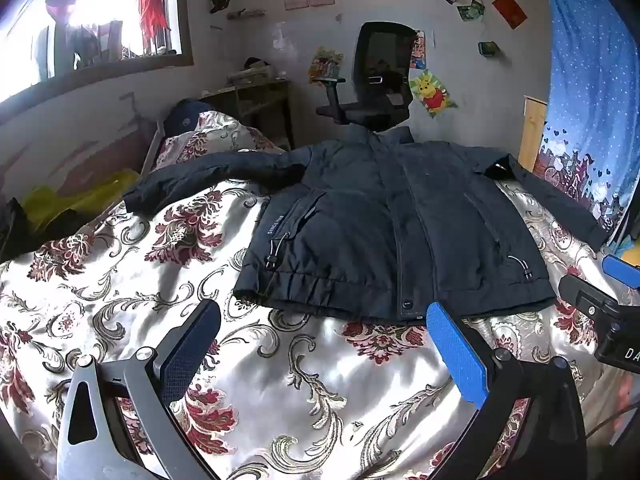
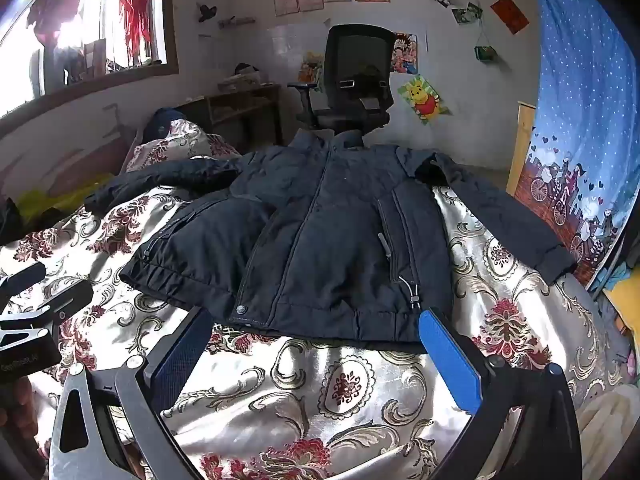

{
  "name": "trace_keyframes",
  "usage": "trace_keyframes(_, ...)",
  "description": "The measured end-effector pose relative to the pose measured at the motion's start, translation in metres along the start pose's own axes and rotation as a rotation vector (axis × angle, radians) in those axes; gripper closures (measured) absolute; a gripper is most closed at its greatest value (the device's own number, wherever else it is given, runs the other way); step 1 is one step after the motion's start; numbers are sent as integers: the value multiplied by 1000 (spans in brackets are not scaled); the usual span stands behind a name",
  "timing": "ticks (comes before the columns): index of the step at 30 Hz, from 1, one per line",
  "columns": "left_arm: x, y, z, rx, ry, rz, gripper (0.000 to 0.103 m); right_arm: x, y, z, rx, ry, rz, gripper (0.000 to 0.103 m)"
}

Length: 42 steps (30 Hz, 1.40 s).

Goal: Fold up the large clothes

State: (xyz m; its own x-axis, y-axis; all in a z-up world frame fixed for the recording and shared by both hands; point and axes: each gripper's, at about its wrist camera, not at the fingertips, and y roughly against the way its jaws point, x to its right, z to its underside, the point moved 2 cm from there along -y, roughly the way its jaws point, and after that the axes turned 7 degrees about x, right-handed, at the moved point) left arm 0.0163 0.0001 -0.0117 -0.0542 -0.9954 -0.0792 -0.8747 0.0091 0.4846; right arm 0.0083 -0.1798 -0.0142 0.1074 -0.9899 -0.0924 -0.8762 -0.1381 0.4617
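Observation:
A dark navy padded jacket (image 1: 372,224) lies flat, front up and zipped, on the floral bed cover, with both sleeves spread out to the sides. It also shows in the right wrist view (image 2: 328,240). My left gripper (image 1: 324,320) is open and empty, hovering just short of the jacket's hem. My right gripper (image 2: 316,324) is open and empty, also just short of the hem, nearer the jacket's right side. The right gripper shows at the right edge of the left wrist view (image 1: 608,296). The left gripper shows at the left edge of the right wrist view (image 2: 36,312).
The bed cover (image 1: 120,280) is shiny cream with red flowers. A black office chair (image 1: 376,80) stands behind the bed by the wall. A wooden desk (image 1: 256,100) is at the back left. A blue curtain (image 1: 588,100) hangs on the right. Yellow-green cloth (image 1: 80,196) lies at the left.

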Motion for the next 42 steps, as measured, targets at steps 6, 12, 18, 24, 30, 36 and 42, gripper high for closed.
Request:
trace_keyframes(6,0,0,0,3,-9,-7,2,0,0,0,-6,-2,-2,0)
trace_keyframes(12,0,0,0,2,-7,-5,2,0,-1,-1,-9,-2,1,0)
trace_keyframes(18,0,0,0,2,-7,-5,2,1,-2,-1,-11,-3,0,0)
trace_keyframes(24,0,0,0,1,-8,-6,2,1,-2,0,-11,-3,1,0)
trace_keyframes(30,0,0,0,1,-8,-8,2,1,-2,0,-13,-5,0,0)
trace_keyframes(36,0,0,0,1,-9,-7,2,2,-2,1,-17,-6,0,0)
trace_keyframes(42,0,0,0,1,-9,-8,2,3,-2,1,-16,-6,0,0)
